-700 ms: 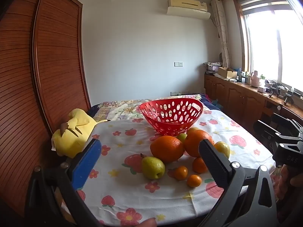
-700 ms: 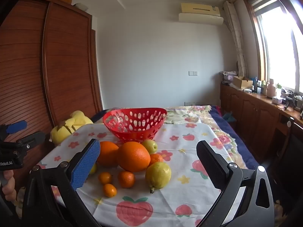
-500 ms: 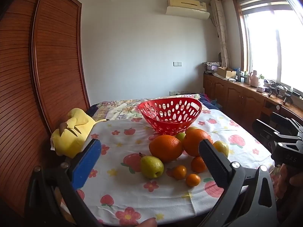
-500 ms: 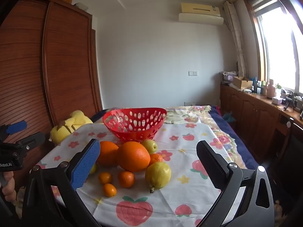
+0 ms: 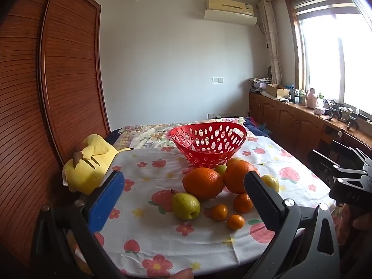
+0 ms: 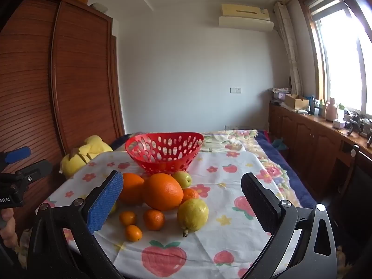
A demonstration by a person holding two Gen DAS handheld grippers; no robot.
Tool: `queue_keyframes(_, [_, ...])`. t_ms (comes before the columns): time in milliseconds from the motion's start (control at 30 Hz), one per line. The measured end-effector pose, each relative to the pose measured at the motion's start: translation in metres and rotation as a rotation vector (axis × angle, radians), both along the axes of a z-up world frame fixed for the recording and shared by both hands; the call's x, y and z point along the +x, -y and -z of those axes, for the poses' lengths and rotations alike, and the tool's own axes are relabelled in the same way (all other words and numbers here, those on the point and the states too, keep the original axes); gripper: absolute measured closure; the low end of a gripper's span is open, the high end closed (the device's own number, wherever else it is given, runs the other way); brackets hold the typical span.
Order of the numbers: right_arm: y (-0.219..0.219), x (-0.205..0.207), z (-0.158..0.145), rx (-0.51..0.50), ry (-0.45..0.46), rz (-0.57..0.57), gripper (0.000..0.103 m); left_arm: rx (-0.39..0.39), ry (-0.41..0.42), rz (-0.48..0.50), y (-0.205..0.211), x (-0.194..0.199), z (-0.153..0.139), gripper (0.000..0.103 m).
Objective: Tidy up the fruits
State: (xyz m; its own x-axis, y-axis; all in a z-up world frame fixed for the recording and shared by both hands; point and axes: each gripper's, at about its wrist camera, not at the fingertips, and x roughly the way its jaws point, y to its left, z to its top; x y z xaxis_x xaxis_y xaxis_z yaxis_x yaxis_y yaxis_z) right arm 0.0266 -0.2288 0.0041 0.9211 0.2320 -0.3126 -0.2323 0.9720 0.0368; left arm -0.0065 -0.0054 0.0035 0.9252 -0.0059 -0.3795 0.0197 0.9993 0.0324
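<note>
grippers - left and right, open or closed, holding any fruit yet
Left gripper: open, holding nothing, short of the fruit on the table.
Right gripper: open, holding nothing, also short of the fruit.

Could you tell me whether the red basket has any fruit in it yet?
Empty: light shows through the red basket's holes, and no fruit shows above its rim or through them.
</note>
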Motion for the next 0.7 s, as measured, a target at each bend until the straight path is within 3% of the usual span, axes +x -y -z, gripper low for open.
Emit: queue_keyframes(700, [0.0018, -0.0038, -0.0007, -0.004, 0.002, 0.005, 0.000, -0.005, -0.002, 0.009, -0.0039, 0.0005, 0.0019, 0.000])
